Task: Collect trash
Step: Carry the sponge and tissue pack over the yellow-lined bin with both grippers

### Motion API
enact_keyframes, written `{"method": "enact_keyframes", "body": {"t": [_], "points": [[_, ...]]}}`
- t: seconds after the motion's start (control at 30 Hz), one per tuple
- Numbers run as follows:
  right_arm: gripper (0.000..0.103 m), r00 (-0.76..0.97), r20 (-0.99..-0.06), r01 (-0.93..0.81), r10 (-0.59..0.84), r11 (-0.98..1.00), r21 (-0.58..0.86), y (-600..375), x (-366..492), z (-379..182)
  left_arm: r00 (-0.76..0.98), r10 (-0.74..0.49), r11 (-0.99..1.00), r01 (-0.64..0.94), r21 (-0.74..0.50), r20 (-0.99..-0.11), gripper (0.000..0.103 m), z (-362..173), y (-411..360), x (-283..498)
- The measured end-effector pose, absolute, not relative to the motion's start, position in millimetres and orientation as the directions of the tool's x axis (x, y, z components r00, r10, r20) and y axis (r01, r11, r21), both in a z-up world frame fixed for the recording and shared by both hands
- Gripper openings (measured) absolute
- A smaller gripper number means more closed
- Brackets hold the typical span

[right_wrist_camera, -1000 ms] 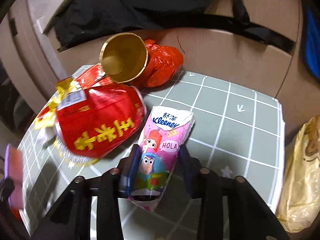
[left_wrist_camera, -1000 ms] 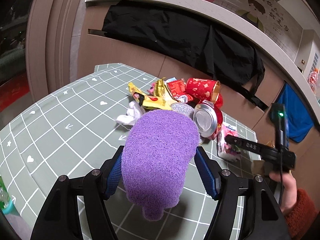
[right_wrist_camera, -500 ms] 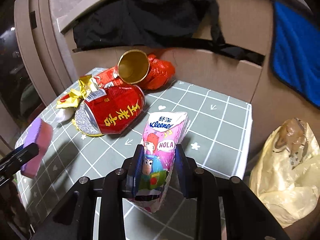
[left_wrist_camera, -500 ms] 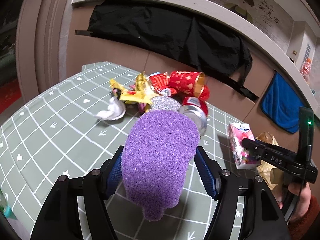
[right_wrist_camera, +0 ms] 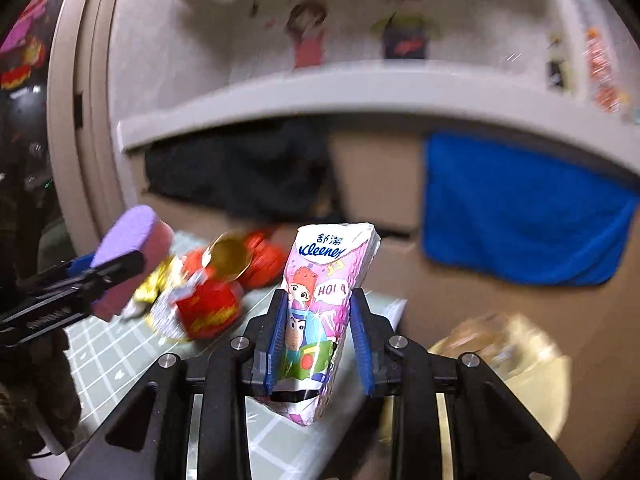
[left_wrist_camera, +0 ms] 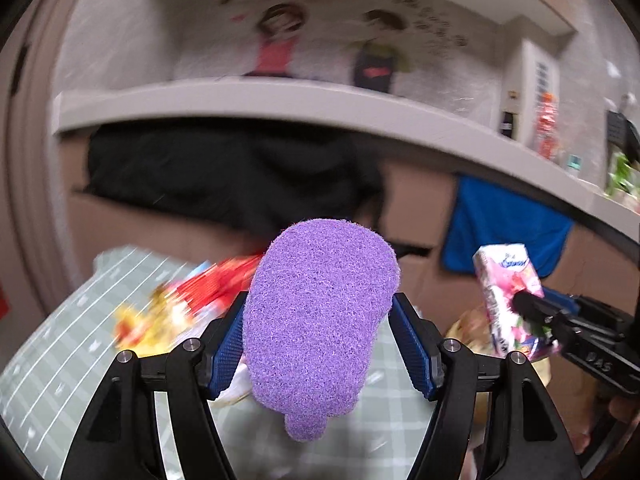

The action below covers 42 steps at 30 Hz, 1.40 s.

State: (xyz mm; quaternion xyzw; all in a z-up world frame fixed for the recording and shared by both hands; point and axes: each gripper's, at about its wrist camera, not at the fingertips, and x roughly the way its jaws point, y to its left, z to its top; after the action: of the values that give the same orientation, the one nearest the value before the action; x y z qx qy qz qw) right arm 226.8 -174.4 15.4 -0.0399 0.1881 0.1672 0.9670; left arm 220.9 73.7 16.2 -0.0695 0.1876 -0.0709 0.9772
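Left gripper [left_wrist_camera: 320, 344]: a purple sponge [left_wrist_camera: 320, 320] is clamped between the blue pads [left_wrist_camera: 230, 344], held up above the table [left_wrist_camera: 60, 360]. The sponge fills the gap between both fingers and sticks out past the tips. Seen from the right wrist view, the same sponge [right_wrist_camera: 128, 256] shows a pink backing layer on one side.

Right gripper [right_wrist_camera: 318, 340]: a pink tissue pack [right_wrist_camera: 324, 312] is pinched between the fingers, upright, printed with cartoon figures and a Kleenex logo. The pack is lifted clear of the table, near the table's right edge. It is also seen at the right of the left wrist view [left_wrist_camera: 508, 300], held in the black fingers.

Remaining trash is left on the green grid table: a red can [right_wrist_camera: 208, 308], a gold-lined red cup [right_wrist_camera: 240, 256] lying on its side behind the can, and yellow wrappers [left_wrist_camera: 148, 320] beside them. All are motion-blurred, so exact contact cannot be told.

A yellow plastic bag [right_wrist_camera: 508, 360] is seen off the table's right edge, lower right. A blue towel [right_wrist_camera: 520, 216] and a black cloth [left_wrist_camera: 224, 176] are hung on the brown wall behind the table.
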Motion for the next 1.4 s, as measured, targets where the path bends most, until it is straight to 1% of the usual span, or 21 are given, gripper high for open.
{"method": "enact_keyframes", "body": {"t": [0.1, 0.2, 0.33, 0.57, 0.93, 1.2, 1.27, 1.3, 1.33, 1.4], "points": [[0.028, 0.923, -0.31, -0.252, 0.228, 0.967, -0.038, -222.8, 219.3, 41.3, 0.918, -0.238, 0.968, 0.198, -0.151, -0.317, 0.069, 32.7, 25.2, 235.7], [0.028, 0.951, -0.274, -0.167, 0.144, 0.984, -0.062, -262.2, 214.8, 56.6, 0.903, -0.309, 0.949, 0.274, -0.152, -0.299, 0.069, 42.9, -21.9, 252.5], [0.028, 0.955, -0.282, -0.104, 0.09, 0.994, -0.034, -305.1, 215.9, 57.4, 0.88, -0.369, 0.929, 0.336, -0.156, -0.301, 0.069, 44.0, -74.1, 268.2], [0.028, 0.939, -0.336, -0.063, 0.07, 0.998, 0.031, -350.0, 225.8, 38.7, 0.824, -0.426, 0.905, 0.398, -0.152, -0.375, 0.069, 23.1, -135.1, 284.9], [0.029, 0.919, -0.385, -0.064, 0.084, 0.996, 0.065, -362.1, 246.5, 13.3, 0.801, -0.424, 0.904, 0.406, -0.137, -0.423, 0.069, -0.6, -160.6, 296.6], [0.029, 0.902, -0.421, -0.064, 0.097, 0.994, 0.093, -366.8, 263.5, -1.6, 0.775, -0.45, 0.891, 0.424, -0.163, -0.445, 0.069, -9.5, -162.5, 311.8], [0.031, 0.899, -0.425, -0.066, 0.108, 0.992, 0.112, -370.0, 269.6, -6.8, 0.758, -0.478, 0.877, 0.441, -0.192, -0.443, 0.069, -13.3, -162.5, 318.4], [0.034, 0.898, -0.423, -0.069, 0.116, 0.99, 0.124, -372.3, 273.1, -9.8, 0.735, -0.519, 0.854, 0.47, -0.223, -0.438, 0.069, -16.6, -162.6, 323.9], [0.035, 0.898, -0.423, -0.069, 0.12, 0.989, 0.134, -374.2, 275.8, -12.5, 0.711, -0.55, 0.834, 0.493, -0.246, -0.439, 0.071, -20.6, -163.3, 329.9], [0.039, 0.89, -0.44, -0.051, 0.123, 0.984, 0.172, -382.9, 285.9, -25.5, 0.655, -0.602, 0.797, 0.523, -0.301, -0.456, 0.072, -34.3, -165.3, 347.1]]}}
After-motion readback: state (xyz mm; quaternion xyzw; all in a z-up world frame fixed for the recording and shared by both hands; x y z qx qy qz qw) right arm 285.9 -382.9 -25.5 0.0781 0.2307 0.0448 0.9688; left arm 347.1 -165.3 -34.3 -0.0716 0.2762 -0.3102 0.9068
